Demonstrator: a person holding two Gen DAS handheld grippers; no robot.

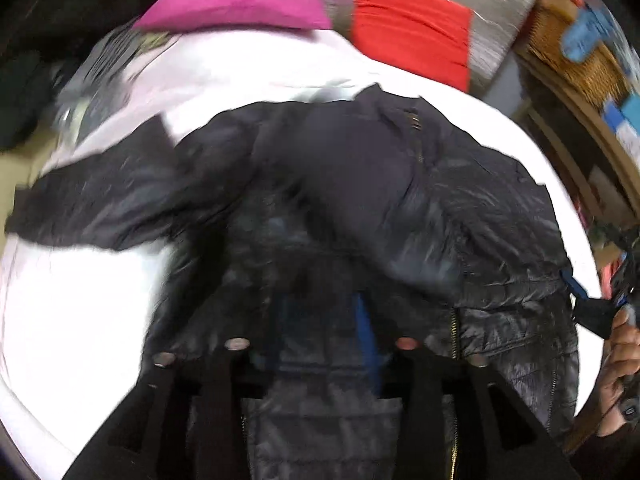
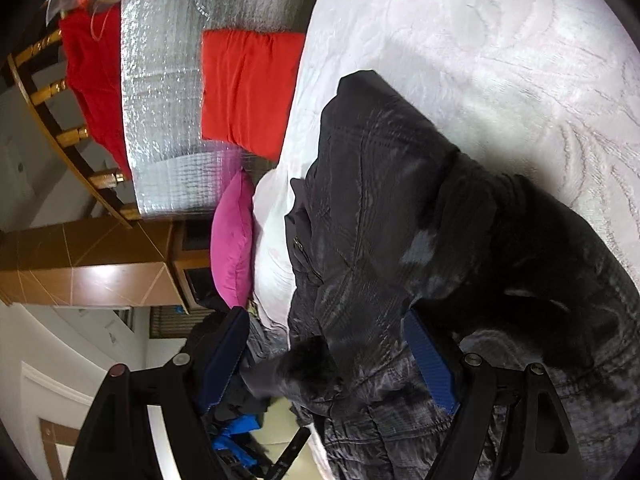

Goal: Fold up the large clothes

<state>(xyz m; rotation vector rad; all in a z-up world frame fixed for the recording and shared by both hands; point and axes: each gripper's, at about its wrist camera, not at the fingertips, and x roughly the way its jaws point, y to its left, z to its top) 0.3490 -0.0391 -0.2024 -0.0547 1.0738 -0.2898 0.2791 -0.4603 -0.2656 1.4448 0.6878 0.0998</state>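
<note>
On the white bed (image 1: 72, 320), the black jacket (image 1: 360, 200) is laid lengthwise, collar toward the pink pillow (image 1: 236, 4). Its hem is spanned by both grippers' spread fingers (image 2: 430, 356); contact cannot be told.

Under me the bed (image 1: 80, 312), spread with a white embossed cover, carries the dark quilted jacket (image 1: 340, 208) lying open across its middle, with one sleeve reaching its left edge, and a pink pillow (image 1: 236, 4) and a red pillow (image 1: 412, 28) at its head end.
</note>
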